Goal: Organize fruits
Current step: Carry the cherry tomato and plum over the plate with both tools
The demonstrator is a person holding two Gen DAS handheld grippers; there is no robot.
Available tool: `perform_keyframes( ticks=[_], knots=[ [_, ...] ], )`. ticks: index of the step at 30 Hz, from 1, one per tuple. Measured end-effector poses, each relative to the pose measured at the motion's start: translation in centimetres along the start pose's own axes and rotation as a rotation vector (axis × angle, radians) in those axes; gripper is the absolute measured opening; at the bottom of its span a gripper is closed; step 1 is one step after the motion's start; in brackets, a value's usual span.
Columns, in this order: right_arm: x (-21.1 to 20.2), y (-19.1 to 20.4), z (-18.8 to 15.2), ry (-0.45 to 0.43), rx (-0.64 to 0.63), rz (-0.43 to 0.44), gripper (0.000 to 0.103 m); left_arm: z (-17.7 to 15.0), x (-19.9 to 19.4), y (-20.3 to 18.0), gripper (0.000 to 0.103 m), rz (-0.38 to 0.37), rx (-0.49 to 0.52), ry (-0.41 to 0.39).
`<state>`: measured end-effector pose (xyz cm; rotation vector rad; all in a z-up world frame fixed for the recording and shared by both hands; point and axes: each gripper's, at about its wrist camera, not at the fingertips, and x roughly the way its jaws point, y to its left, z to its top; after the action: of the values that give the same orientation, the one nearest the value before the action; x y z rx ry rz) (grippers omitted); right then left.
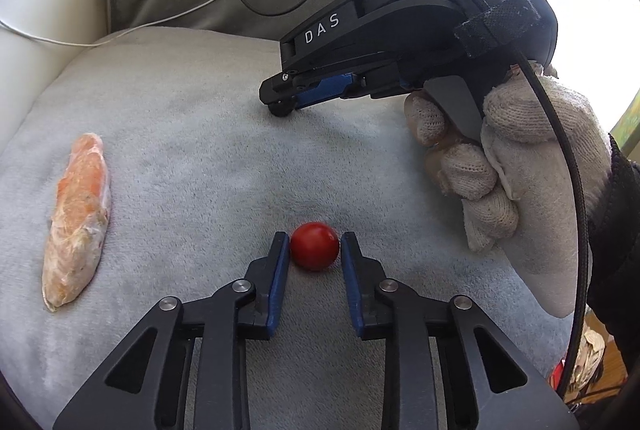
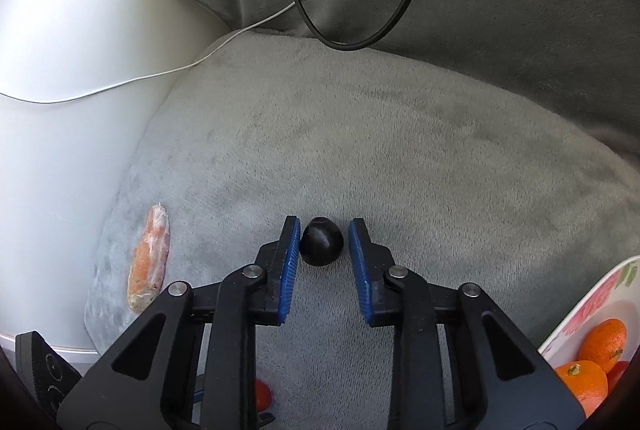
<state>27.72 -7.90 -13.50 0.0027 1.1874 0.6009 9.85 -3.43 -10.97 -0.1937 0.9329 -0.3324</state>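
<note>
Soft grey cushion [image 1: 200,109] carries small, smooth, easily bruised fruit: left gripper [image 1: 315,248] pinches the tomato [image 1: 315,246] and right gripper [image 2: 324,242] the grape [image 2: 322,241] across mid-girth.

We see a plush grey fleece seat cushion [image 2: 400,149] carrying everything. Directly on it lie a small round red cherry tomato [image 1: 315,246], a dark purple, nearly black round fruit [image 2: 321,241], and, well apart toward the cushion's left edge, a long orange piece wrapped in clear plastic film [image 1: 78,218]. A floral-rimmed white dish [image 2: 592,304] shows at the cushion's right.
</note>
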Motion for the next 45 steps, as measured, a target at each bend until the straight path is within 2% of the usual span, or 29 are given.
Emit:
perform_keyframes(
  ticks=[6,19,34,45],
  knots=[
    [-0.4,0.6,-0.3,-0.016,-0.012,-0.001,0.023,0.1,0.1,0.1,0.023,0.001,-0.002,-0.006],
    [-5.6,-0.7,-2.0,-0.101,0.000,0.034,0.023,0.1,-1.9,0.2,0.023,-0.013,-0.007,-0.042],
    [-14.2,-4.3,-6.3,-0.241,0.042,0.040,0.023,1.2,-3.9,-3.3,0.023,-0.061,0.048,-0.095],
    [-19.6,-8.9,-10.0,-0.331,0.100,-0.026,0.023,2.6,-3.2,-8.5,0.023,-0.108,0.119,-0.108]
  ],
)
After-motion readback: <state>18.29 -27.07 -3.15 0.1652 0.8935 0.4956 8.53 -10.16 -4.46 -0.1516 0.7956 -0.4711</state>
